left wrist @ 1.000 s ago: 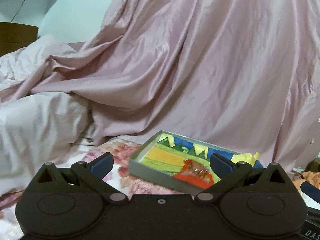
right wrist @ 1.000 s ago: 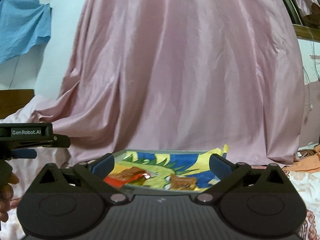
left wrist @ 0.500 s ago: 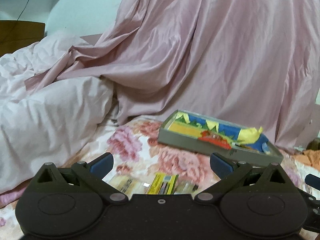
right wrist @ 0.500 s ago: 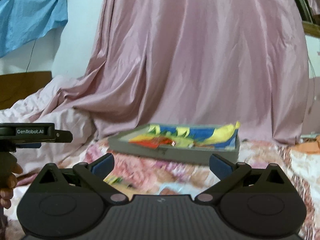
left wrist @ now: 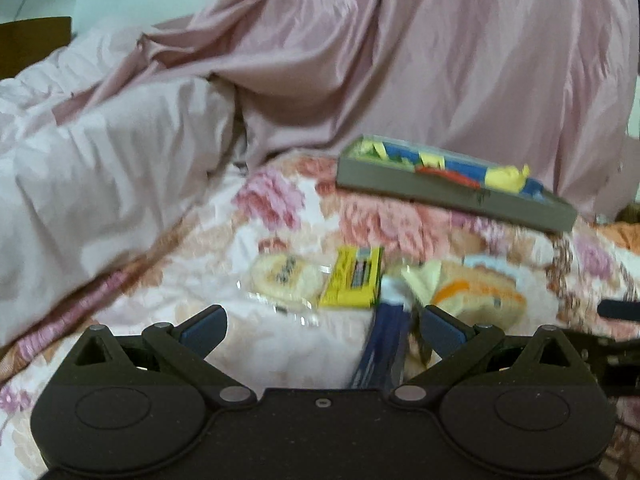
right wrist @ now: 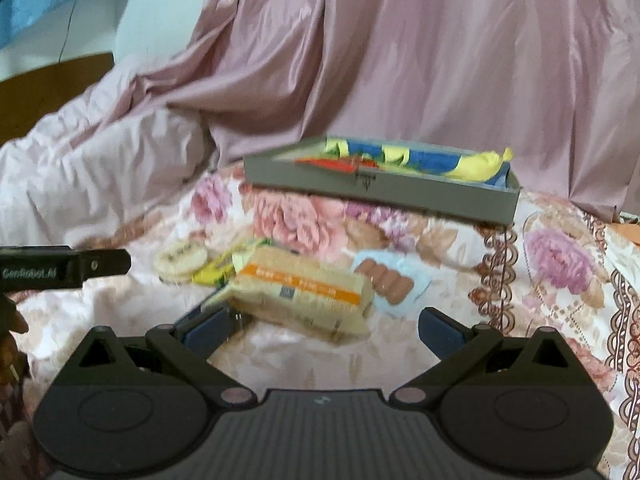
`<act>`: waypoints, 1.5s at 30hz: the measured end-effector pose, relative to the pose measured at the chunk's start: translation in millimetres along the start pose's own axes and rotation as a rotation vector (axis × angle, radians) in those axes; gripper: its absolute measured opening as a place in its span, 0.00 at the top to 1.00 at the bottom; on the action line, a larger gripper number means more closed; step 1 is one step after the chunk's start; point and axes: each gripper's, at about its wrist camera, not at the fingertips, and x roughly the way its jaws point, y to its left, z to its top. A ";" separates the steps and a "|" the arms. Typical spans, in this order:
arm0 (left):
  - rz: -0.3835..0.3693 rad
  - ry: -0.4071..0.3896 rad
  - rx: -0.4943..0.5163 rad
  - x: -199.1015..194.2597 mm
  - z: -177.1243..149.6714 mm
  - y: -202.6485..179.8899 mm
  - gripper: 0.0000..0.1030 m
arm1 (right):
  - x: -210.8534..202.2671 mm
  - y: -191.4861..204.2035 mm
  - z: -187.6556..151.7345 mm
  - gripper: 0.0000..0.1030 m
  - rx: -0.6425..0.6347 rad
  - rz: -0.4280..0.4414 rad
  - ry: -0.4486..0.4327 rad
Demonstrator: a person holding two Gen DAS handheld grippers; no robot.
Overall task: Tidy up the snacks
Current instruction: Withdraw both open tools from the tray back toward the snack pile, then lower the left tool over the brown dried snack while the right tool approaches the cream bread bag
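Note:
Several snack packs lie on the floral bedspread. A yellow pack (left wrist: 354, 278), a round cracker pack (left wrist: 286, 280), a dark blue pack (left wrist: 384, 344) and a beige and orange cracker pack (left wrist: 476, 290) lie just ahead of my open left gripper (left wrist: 320, 330). In the right wrist view my open right gripper (right wrist: 326, 330) hangs just short of the beige and orange pack (right wrist: 304, 286). A light blue pack of brown biscuits (right wrist: 386, 280) and the round cracker pack (right wrist: 182, 260) lie beside it. A grey tray (right wrist: 400, 190) with a colourful lining stands behind and holds a red pack (right wrist: 332, 164). Both grippers are empty.
Pink satin drapery (left wrist: 420, 60) hangs behind the tray. A pale pink duvet (left wrist: 100, 152) is heaped on the left. The left gripper's body (right wrist: 60, 268) shows at the left edge of the right wrist view. Orange cloth (left wrist: 624, 236) lies at far right.
Both cameras have tilted down and pulled back. The tray has moved up and away in both views, and the loose snack packs on the bedspread have come into view. Both grippers stay open.

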 end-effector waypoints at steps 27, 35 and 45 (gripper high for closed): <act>-0.134 0.121 0.234 27.3 -27.3 -24.7 0.01 | 49.2 1.4 5.2 0.00 -0.074 -0.032 0.189; -0.145 0.142 0.342 37.0 -29.6 -41.7 0.01 | 57.4 9.7 13.3 0.00 -0.248 0.008 0.133; -0.189 0.160 0.481 49.6 -34.7 -65.9 0.01 | 79.2 8.4 21.9 0.00 -0.435 0.201 0.062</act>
